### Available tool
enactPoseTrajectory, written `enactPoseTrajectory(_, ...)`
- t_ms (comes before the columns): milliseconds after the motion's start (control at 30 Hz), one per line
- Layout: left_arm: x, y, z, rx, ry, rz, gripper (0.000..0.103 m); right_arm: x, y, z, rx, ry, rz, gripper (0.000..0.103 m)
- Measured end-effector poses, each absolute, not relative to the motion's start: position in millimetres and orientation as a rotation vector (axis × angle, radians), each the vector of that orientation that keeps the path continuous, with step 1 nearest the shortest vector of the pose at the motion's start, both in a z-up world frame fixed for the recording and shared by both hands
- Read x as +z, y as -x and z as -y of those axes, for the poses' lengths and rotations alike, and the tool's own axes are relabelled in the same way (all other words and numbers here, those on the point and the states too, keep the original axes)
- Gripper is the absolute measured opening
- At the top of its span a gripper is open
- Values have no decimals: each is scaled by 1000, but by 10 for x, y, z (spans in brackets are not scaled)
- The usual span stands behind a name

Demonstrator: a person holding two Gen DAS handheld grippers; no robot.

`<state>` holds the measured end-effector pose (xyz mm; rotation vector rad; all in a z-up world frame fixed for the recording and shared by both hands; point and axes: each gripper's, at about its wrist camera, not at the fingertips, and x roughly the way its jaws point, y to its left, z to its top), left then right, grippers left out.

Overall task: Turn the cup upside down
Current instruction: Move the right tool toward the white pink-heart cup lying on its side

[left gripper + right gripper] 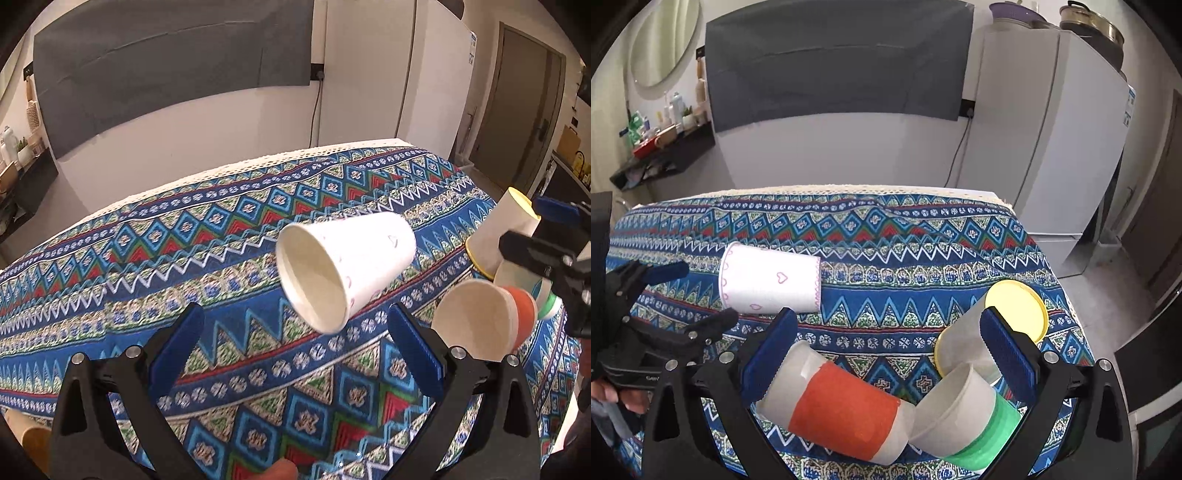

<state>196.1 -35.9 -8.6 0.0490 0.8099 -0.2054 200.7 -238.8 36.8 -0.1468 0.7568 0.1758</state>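
Note:
A white paper cup with pink hearts (347,267) lies on its side on the patterned tablecloth, mouth towards my left gripper; it also shows in the right wrist view (770,277). My left gripper (295,354) is open and empty, just short of the cup's mouth. My right gripper (886,356) is open and empty, above three cups lying on their sides: an orange-banded cup (842,406), a green-banded cup (964,417) and a yellow-rimmed cup (993,325). The left gripper also shows in the right wrist view (694,295).
The tablecloth (184,258) covers the table, its white lace edge at the far side. A white fridge (1052,147) stands beyond the table's right corner. The orange-banded cup (480,321), yellow-rimmed cup (498,236) and right gripper (546,236) are at the right of the left wrist view.

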Motion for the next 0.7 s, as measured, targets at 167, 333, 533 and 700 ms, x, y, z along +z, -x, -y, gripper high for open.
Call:
enactPoseTrajectory(167,-114,-2066,473,-243,-57,-803,79,307,-2052,2450,176,131,-766,95)
enactPoseTrajectory(333,-156,-2084,575,-288,-79,-805,40,287,-2058,2497,170,110,-777,95)
enactPoseTrajectory(533,-179,-2086,575,-298,-64,-825,7,279,-2017,2519,172,101,-773,95)
enactPoseTrajectory(700,-159,-2047,561,-295,-71,-834,4,288,-1978,2565,167,86,-774,95)
